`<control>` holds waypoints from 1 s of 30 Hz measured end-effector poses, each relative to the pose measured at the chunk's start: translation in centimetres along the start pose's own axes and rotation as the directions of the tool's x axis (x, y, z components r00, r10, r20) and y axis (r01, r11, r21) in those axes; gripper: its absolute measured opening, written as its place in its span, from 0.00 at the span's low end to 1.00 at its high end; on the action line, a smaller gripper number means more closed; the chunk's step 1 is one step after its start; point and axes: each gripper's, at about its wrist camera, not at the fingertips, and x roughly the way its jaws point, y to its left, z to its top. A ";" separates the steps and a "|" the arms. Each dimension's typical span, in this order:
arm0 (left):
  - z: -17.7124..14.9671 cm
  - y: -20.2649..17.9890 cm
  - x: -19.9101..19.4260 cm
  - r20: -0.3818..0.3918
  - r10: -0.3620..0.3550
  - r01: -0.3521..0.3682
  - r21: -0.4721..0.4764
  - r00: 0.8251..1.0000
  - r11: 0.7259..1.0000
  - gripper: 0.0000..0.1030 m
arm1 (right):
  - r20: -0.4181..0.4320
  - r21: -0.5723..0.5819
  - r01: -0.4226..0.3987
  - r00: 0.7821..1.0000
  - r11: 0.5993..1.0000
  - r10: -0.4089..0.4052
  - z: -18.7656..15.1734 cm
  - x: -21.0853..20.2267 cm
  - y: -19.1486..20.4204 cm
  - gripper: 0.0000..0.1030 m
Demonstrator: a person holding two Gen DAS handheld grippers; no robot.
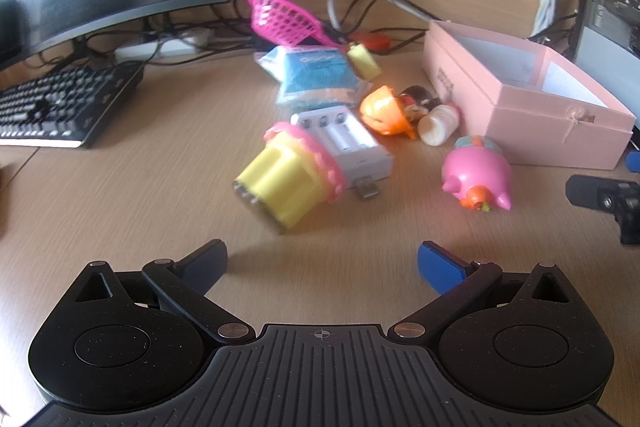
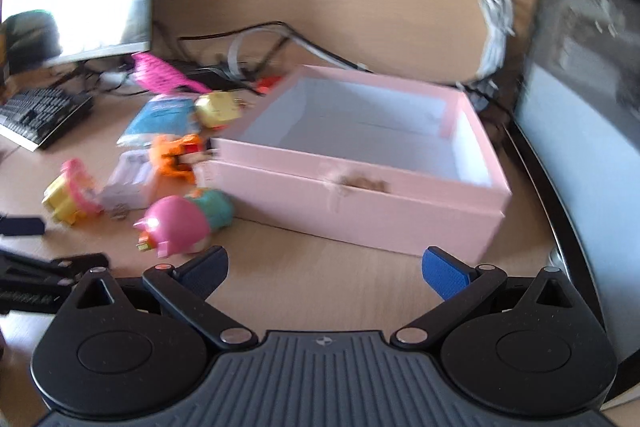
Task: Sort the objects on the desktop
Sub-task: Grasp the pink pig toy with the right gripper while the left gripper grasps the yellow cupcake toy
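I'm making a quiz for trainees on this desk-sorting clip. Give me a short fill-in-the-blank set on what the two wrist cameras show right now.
1. The pink box has nothing in it yet; its inside is ____ in colour.
2. Both the left gripper and the right gripper are ____, holding nothing.
3. The yellow cupcake toy lies on its side against the white ____.
4. Left of the toys sits a black ____.

Missing words: white; open; battery charger; keyboard
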 end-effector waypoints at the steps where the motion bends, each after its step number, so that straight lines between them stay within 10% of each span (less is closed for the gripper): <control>1: -0.1 0.3 -0.4 0.001 0.006 -0.006 -0.012 1.000 1.000 1.00 | 0.004 -0.027 -0.016 1.000 0.999 0.016 0.2 -0.3 0.7 1.00; 8: 0.5 3.6 -2.4 0.030 0.058 -0.058 0.005 0.998 0.998 1.00 | 0.010 -0.047 -0.085 0.996 0.995 0.085 2.4 1.1 5.5 0.93; 15: 2.7 3.9 -2.7 0.053 -0.032 0.026 0.106 0.998 0.994 1.00 | -0.114 0.058 -0.116 0.986 0.992 0.122 3.4 5.3 7.2 0.48; 23: 5.4 0.7 1.6 -0.034 -0.127 0.132 0.206 0.991 0.970 1.00 | -0.161 0.076 -0.063 0.984 0.995 0.075 -0.2 0.5 4.6 0.46; 30: 5.5 -0.8 2.4 -0.077 -0.124 0.139 0.230 0.989 0.963 0.57 | -0.169 0.161 -0.077 0.980 0.984 0.105 -1.5 -1.5 1.4 0.46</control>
